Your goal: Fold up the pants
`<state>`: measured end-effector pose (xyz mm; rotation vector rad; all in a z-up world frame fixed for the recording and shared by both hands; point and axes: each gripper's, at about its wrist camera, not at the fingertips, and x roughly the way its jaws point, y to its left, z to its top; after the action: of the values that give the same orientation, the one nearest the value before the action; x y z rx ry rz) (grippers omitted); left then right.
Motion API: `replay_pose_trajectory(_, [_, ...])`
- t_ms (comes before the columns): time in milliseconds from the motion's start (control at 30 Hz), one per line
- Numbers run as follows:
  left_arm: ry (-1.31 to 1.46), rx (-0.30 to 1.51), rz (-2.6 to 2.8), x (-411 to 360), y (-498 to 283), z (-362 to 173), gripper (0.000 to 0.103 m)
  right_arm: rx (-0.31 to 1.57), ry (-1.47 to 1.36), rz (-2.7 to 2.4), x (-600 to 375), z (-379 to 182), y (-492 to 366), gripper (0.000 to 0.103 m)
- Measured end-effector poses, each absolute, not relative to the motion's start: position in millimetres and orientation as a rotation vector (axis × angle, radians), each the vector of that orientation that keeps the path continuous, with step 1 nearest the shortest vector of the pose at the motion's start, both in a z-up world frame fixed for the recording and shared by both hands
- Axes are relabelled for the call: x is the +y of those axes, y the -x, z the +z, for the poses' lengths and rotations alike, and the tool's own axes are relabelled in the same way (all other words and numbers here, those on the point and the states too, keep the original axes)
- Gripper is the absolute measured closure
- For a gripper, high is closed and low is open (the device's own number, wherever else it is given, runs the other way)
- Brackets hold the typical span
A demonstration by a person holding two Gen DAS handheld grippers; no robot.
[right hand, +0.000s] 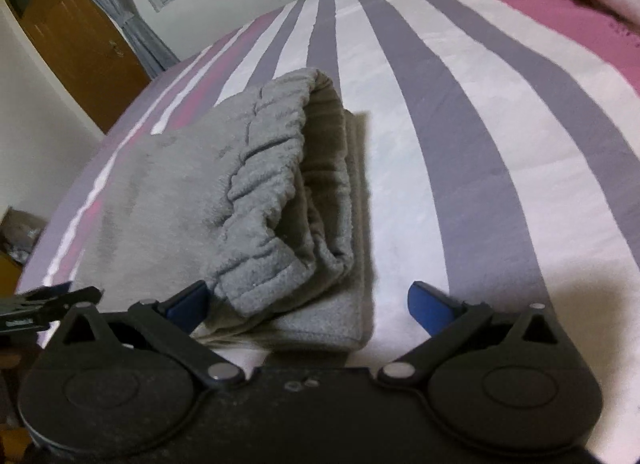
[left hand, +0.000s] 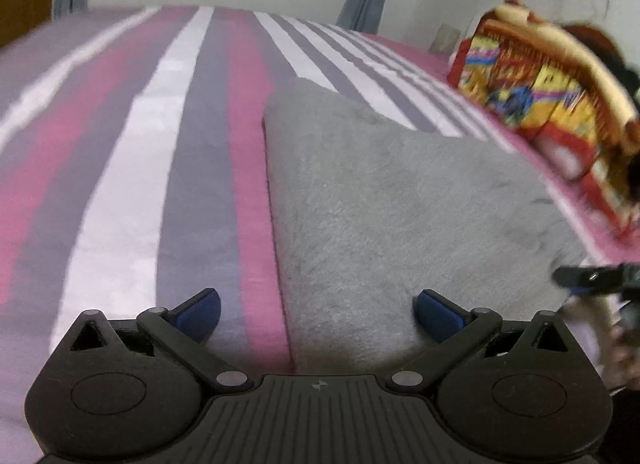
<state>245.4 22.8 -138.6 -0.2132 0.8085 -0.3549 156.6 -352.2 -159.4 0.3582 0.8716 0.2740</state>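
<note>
Pants (right hand: pixel 240 192) of grey fleece lie folded on the striped bedsheet (right hand: pixel 460 124), in the left half and centre of the right wrist view. The ribbed waistband (right hand: pixel 272 168) is turned over on top of the pile, and its opening faces the right side of the frame. A flat folded layer comes out under it at the lower centre.

The right gripper (right hand: pixel 310 304) fills the bottom of this view. Its two blue pads (right hand: pixel 430 306) stand wide apart. The left pad is just beside the lower end of the waistband and the right pad is over bare white sheet; neither pad presses on the cloth, so this claw holds nothing. At the lower left edge a part of the other gripper shows, blurred.

In the left wrist view the pants (left hand: pixel 380 204) occupy the centre and right of the frame as a smooth grey surface, with one straight edge running down the middle. The left gripper (left hand: pixel 316 314) is at the bottom, also spread wide and empty. Its left pad (left hand: pixel 200 310) is over a pink and grey stripe of the bedsheet (left hand: pixel 140 144); the right one is over the grey fleece.

A bright red and yellow pillow (left hand: pixel 560 104) lies at the upper right, blurred. Brown door (right hand: pixel 80 48) and grey curtain (right hand: pixel 140 36) appear at the upper left of the right wrist view.
</note>
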Motion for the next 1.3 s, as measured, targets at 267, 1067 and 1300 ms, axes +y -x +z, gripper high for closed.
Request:
replay_pose_trajectory(267, [0.655, 0.807, -0.663, 76.1, -274.4, -174.5, 0.000, 0.833, -0.707, 0.455, -402.8, -175.4, -156.5, 0.011])
replay_pose_trajectory(1067, [0.787, 0.686, -0.961, 64.7, -363.1, -168.3, 0.076, 0.803, -0.721, 0.860, -351.4, -146.8, -250.1, 0.037])
replay_pose_trajectory(1300, [0.748, 0.593, -0.906, 102.1, -439.0, -129.9, 0.076, 0.773, -0.653, 0.899, -324.3, -96.5, -348.9, 0.055])
